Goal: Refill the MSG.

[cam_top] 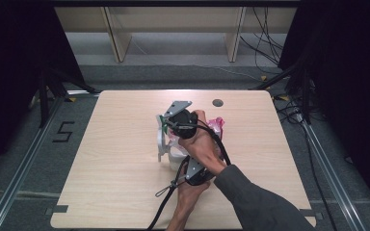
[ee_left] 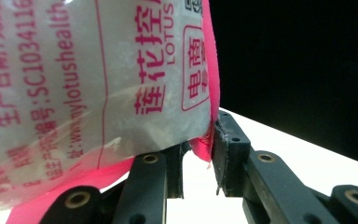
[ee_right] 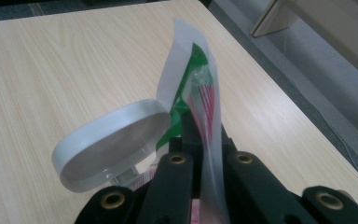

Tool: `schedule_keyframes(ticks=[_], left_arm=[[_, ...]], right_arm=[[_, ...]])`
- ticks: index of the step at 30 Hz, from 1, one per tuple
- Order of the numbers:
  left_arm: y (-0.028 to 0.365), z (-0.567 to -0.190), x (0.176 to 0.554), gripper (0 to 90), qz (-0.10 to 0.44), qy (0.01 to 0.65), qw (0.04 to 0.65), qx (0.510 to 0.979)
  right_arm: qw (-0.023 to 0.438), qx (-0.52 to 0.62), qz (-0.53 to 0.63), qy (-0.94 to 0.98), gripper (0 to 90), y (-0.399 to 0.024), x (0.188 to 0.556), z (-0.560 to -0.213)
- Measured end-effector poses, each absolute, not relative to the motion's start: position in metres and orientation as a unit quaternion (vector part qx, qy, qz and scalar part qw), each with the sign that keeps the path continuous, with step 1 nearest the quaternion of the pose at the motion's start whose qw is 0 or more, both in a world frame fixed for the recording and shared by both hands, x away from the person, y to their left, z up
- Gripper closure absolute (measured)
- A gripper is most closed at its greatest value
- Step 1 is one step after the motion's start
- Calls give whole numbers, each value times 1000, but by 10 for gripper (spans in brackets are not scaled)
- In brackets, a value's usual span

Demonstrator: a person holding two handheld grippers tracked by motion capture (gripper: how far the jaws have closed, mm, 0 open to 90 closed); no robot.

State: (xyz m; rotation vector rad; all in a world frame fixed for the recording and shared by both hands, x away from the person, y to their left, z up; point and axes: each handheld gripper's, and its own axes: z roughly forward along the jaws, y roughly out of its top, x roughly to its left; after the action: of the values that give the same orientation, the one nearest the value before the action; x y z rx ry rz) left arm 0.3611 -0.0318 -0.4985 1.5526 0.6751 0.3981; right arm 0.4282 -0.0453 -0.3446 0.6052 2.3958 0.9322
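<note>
The pink-edged bag (ee_left: 98,79) is being gripped by the left tool (ee_left: 198,154), and the green-and-white pouch (ee_right: 193,88) is being clamped by the right tool (ee_right: 205,154), above the worktop (cam_top: 115,159).

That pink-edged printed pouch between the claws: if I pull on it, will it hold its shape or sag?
Likely floppy: the pouch is thin film that creases and bulges above the left claw. Probably slippery too, since its surface looks glossy. In the right claw its edge stands as a thin flat strip beside the open white lid, so it may twist rather than resist a pull.
</note>
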Motion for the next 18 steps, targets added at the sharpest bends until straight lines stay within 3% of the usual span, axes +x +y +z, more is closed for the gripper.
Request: schedule_keyframes(ticks=[18], left_arm=[[-32,-498,360,748,165,296,652,679]], right_arm=[[237,225,338,883,900,-43,428,-348]])
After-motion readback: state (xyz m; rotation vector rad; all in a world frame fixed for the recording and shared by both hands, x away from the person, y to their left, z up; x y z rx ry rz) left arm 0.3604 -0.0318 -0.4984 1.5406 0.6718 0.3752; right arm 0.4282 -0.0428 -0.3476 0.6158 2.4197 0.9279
